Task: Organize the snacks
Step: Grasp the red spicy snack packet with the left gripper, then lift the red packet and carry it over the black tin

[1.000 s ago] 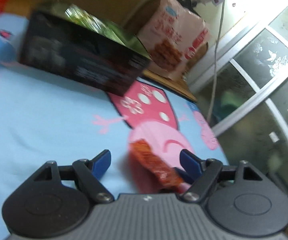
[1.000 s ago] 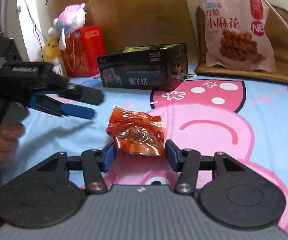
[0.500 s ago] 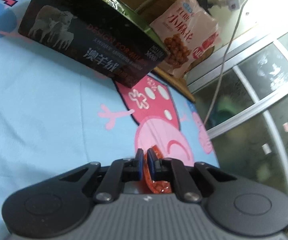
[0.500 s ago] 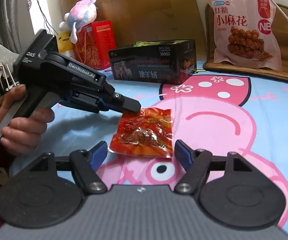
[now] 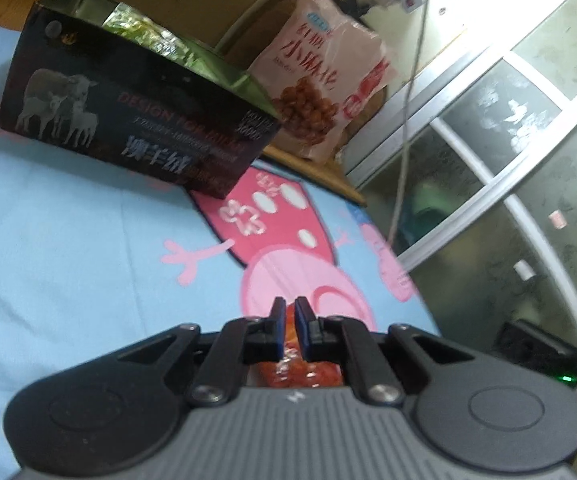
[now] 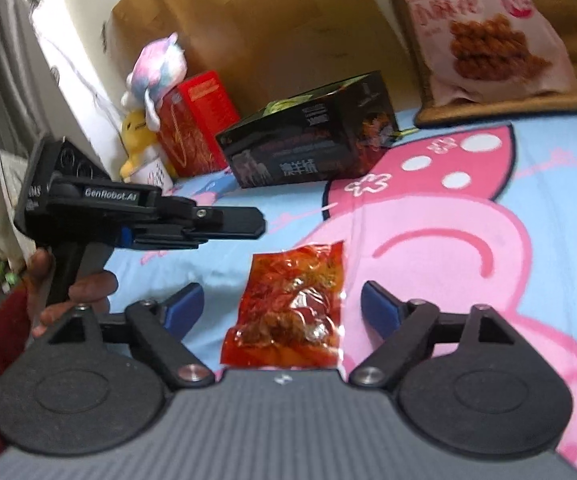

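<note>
My left gripper (image 5: 290, 304) has its jaws pressed together, with only a thin slit between the blue pads. Red shows through that slit and under the fingers. From my right side, though, the red packet (image 6: 292, 308) lies flat on the sheet (image 6: 468, 300), and the left tips hang just beside its upper left corner. I cannot tell whether they touch it.

My right gripper (image 6: 282, 292) has its jaws spread and opening wider. The packet lies between them, and neither pad presses on it. Its near edge runs under my grey body.

The black box (image 5: 136, 120) stands open-topped farther back on the bed, with green foil showing inside. The pink bag (image 5: 320, 84) leans upright behind it, on a brown mat. A red box (image 6: 196, 120) and a plush toy (image 6: 156, 72) sit by the wall, left of the black box. My hand (image 6: 72, 292), in a red sleeve, grips the left handle.
</note>
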### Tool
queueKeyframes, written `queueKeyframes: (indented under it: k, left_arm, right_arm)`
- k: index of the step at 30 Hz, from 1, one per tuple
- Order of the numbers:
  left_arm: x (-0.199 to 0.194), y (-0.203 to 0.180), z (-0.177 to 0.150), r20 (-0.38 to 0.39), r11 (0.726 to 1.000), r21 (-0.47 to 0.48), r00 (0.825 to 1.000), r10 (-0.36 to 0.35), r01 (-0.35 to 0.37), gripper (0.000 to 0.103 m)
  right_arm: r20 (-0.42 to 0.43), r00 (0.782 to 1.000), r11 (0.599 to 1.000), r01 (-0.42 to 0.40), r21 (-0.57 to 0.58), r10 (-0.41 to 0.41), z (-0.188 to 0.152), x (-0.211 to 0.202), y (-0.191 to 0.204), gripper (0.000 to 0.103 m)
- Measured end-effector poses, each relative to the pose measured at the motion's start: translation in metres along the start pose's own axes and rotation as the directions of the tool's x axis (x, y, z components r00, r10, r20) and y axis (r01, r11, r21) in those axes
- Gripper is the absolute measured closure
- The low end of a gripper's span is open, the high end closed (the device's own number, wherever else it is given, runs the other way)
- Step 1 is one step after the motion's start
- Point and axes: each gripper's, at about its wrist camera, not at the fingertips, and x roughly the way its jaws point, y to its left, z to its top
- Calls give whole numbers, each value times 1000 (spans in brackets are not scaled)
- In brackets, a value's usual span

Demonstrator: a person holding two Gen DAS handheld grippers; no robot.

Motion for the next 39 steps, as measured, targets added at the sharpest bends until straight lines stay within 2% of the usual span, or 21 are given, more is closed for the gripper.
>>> queueKeyframes:
  k: [2,4,5,6,10,11,14,15,20,22,23,26,27,28,29,31,33,34,36,39]
  left_arm:
    - [0,1,-1,-10,1000,1,1000,26,-26,94]
    - [-3,2,-1,-22,1000,-11,999,27,-27,82]
    - [-5,2,-1,-25,999,-18,999,28,-29,70]
    - [-7,3,-1,-23,999,-22,999,29,-30,64]
    - [-11,10,-8,-44,998,-60,999,6,-9,65]
    - [-9,11,-10,-51,998,-68,999,5,-8,69]
    - [-7,10,-15,-41,998,-57,999,15,-17,76]
    - [-8,10,-15,-38,998,-55,999,19,-21,77]
    - [-12,19,-15,-30,995,-95,1000,6,-9,81]
    - [-13,21,-16,-28,994,-106,1000,-2,-1,82]
    - [-13,20,-16,-26,994,-105,1000,-1,-2,81]
    - [-13,20,-17,-24,995,-102,1000,-2,0,81]
    - [-13,19,-17,-24,995,-103,1000,-5,2,81]
    - [-14,19,-17,-21,995,-102,1000,-2,0,81]
    - [-15,19,-17,-17,995,-101,1000,2,-3,80]
    - [-18,21,-16,-3,994,-110,1000,8,-8,72]
    - [-22,24,-14,9,992,-124,1000,2,-1,63]
    - [-24,26,-13,9,990,-138,1000,-8,9,61]
    - [-27,28,-12,10,986,-163,999,-38,39,46]
    - [-33,26,-11,28,983,-166,997,-78,81,39]
  right_arm:
    - [-12,1000,999,12,-44,-12,0,3,6,12]
    - [-19,1000,999,-1,-42,0,-2,0,5,12]
    - [-22,1000,1000,-19,-18,19,-2,-3,2,12]
    - [-22,999,999,-40,15,40,-2,-5,-2,12]
    - [-19,990,976,-131,176,136,-4,-17,-21,13]
    - [-12,988,964,-150,217,157,-4,-18,-25,13]
    - [-1,980,938,-190,291,198,-2,-15,-29,23]
    - [-5,971,919,-224,325,238,-2,-11,-29,30]
    - [28,943,854,-314,416,333,-3,-1,-27,36]
    - [47,929,808,-343,479,366,-6,2,-33,45]
    - [51,930,801,-340,493,363,-7,4,-34,49]
    - [37,939,810,-316,494,343,-6,7,-33,62]
    - [26,940,812,-309,495,342,-5,11,-32,69]
    - [4,944,820,-289,493,331,-5,14,-30,82]
    - [-19,949,831,-266,489,315,-5,17,-28,83]
    - [-18,954,847,-258,464,300,-3,16,-24,84]
    - [-14,957,840,-249,482,291,-5,15,-28,87]
    - [0,954,821,-259,509,300,-6,15,-32,89]
    - [63,937,761,-317,566,344,-9,15,-41,91]
    - [134,915,704,-381,599,381,-4,13,-48,91]
